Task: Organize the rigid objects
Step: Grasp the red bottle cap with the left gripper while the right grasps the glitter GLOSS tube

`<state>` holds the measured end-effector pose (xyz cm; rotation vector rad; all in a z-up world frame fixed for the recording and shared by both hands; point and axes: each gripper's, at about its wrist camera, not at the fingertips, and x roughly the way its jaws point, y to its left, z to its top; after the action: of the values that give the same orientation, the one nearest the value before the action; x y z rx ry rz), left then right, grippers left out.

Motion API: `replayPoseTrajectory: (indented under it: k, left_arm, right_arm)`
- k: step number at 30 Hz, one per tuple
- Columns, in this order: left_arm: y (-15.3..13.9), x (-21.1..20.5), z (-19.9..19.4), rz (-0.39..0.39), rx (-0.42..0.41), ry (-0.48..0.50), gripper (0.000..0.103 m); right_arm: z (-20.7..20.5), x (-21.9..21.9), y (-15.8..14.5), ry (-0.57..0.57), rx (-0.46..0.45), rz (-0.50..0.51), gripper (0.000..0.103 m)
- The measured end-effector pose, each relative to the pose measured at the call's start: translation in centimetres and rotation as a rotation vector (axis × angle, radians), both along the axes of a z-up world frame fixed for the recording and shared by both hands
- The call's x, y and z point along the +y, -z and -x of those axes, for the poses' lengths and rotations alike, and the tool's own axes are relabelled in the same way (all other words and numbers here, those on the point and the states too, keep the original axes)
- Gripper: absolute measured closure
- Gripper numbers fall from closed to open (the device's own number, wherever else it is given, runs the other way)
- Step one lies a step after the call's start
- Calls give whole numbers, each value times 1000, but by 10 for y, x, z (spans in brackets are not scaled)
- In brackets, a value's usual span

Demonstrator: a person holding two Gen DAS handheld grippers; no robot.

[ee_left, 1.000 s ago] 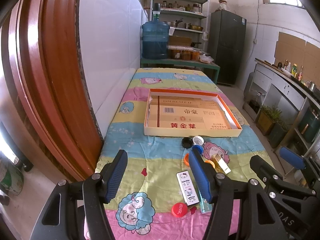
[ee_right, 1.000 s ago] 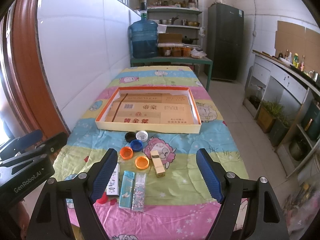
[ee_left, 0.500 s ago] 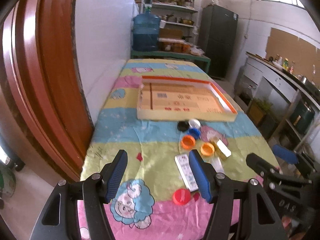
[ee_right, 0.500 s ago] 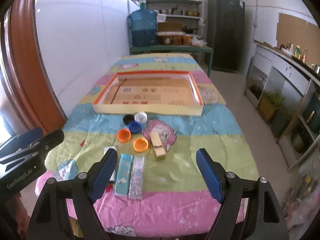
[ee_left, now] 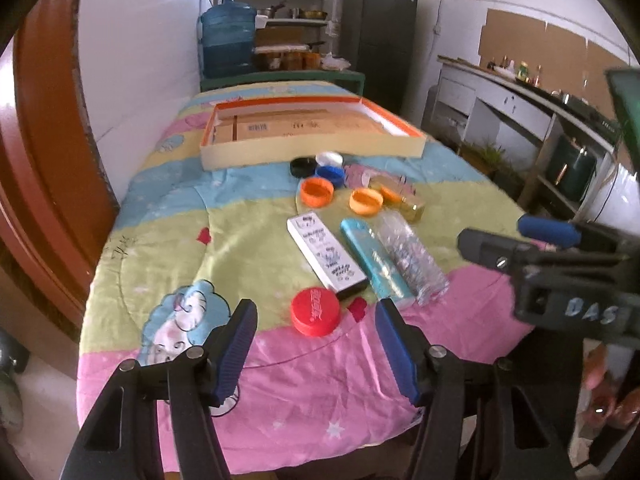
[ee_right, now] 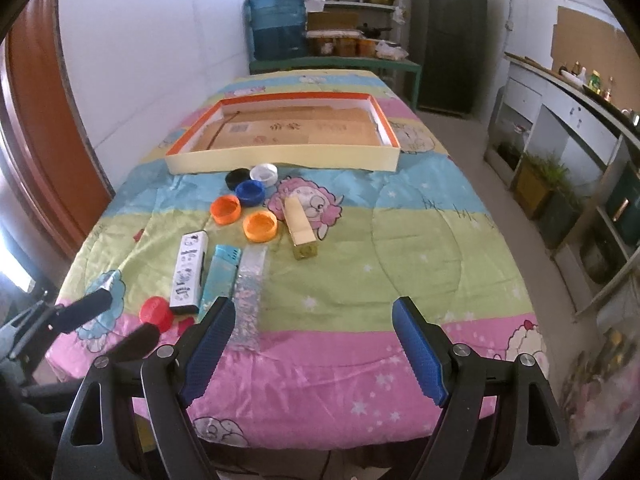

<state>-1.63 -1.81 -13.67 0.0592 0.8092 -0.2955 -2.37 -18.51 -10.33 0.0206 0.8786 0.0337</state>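
While my left gripper (ee_left: 316,350) tilts down over the near edge of the table (ee_right: 420,248), its jaws are closing with nothing between them; the red cap (ee_left: 315,317) lies just beyond the tips, untouched. My right gripper (ee_right: 316,350) slants down the same way, fingers spread wide over bare pink quilt and gripping nothing. Three flat lighters lie side by side past the red cap: the white lighter (ee_right: 188,268), the teal lighter (ee_right: 221,276) and the clear lighter (ee_right: 250,292), long axes running away from me toward the shallow box (ee_right: 280,164). The gold lighter (ee_right: 301,229) lies apart to their right, pointing the same way.
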Motion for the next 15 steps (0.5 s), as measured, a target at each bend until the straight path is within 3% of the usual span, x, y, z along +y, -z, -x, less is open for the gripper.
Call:
replayPoseTrajectory:
  k: [8,12,15]
  left_arm:
    - [14,9,-15,28,16,-35,73]
    - [14,18,-16,70,9,-51,72]
    - [14,23,-17,67,1,-69,73]
  right_arm:
    - [-4,0,5,-15,15,-18,21]
    - [-9,8,8,-40,28,-12,22]
    - [-13,13,13,-72,44,-49,39]
